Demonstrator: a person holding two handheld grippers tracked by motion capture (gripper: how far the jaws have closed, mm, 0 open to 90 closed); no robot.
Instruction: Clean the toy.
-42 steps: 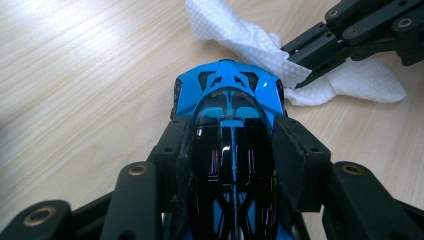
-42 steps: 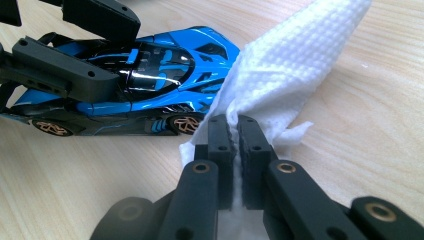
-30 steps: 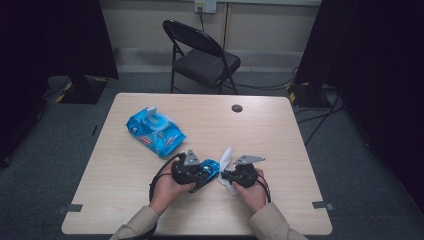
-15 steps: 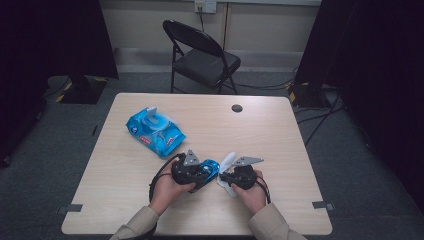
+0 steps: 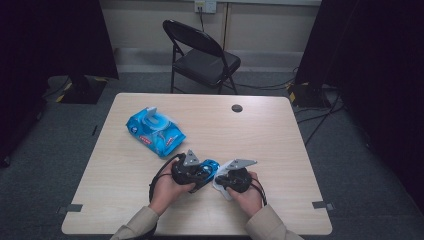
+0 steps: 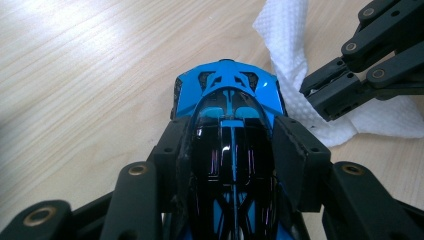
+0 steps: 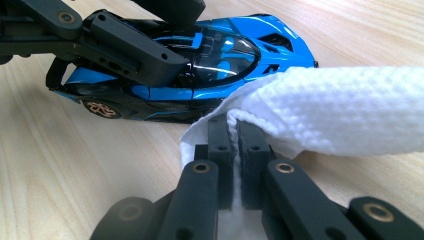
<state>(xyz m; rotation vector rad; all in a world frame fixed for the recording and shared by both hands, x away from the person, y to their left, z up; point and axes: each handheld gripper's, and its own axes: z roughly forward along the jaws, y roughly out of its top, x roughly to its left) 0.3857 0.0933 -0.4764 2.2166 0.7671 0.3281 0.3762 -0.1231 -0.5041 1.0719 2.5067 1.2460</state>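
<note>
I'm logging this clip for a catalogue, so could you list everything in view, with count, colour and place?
toy car: one, blue and black, near edge of the table, clamped between the left gripper's jaws
wipe: one, white, beside the car, pinched in the right gripper
wipes pack: one, blue, left part of the table, lid flipped up
table: one, light wood, centre of the room
round cap: one, dark, far side of the tabletop
folding chair: one, black, behind the table
tape marks: two, grey, near corners of the table
cables: several, dark, on the floor at right
left gripper: one, black, shut on the car
right gripper: one, black, shut on the wipe
</note>
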